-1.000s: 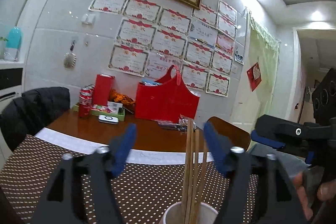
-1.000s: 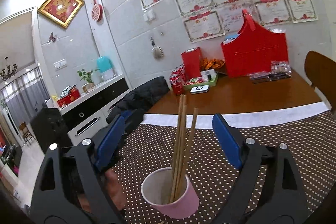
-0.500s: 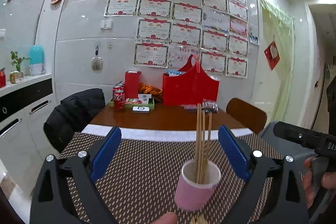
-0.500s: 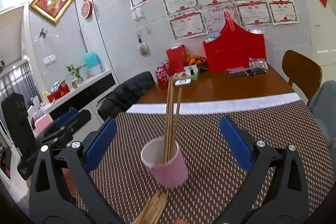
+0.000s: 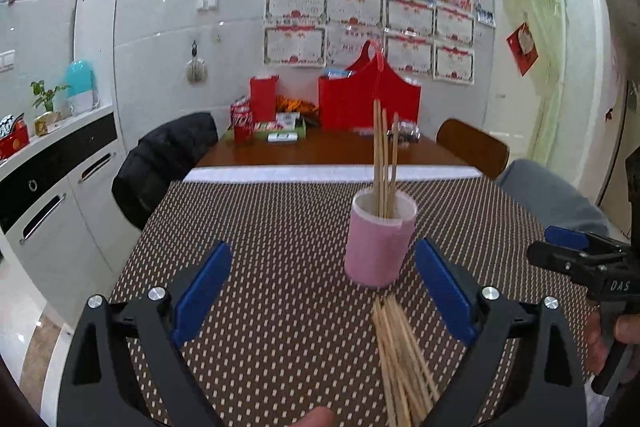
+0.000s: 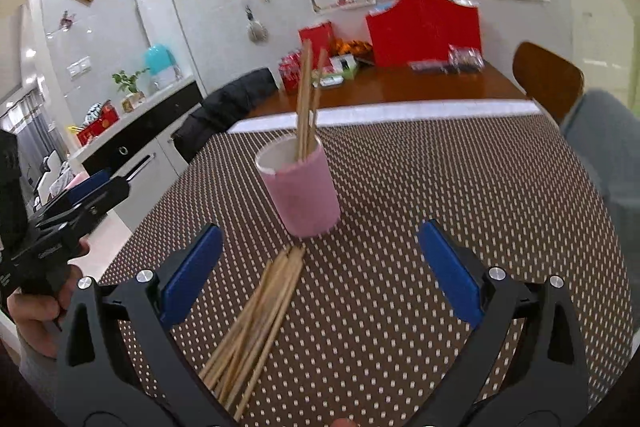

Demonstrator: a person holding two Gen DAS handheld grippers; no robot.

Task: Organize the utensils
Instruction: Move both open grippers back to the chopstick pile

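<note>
Loose chopsticks (image 5: 400, 359) lie in a bundle flat on the dotted mat (image 5: 280, 227), tips just short of the pink cup (image 5: 378, 243). Cup stands upright on the mat; a few chopsticks in the cup (image 5: 383, 163) lean slightly off vertical.

Left claw (image 5: 320, 291) wide, nothing between its blue pads; the bundle lies under its right half, near side of the cup.

Right claw (image 6: 318, 275) also wide and empty, poised above the bundle, cup just beyond.

Past the cup: bare wooden counter (image 5: 340, 149), red bag (image 5: 368, 103), soda cans (image 5: 242, 119), brown chair (image 5: 472, 145), black jacket (image 5: 164, 163).
</note>
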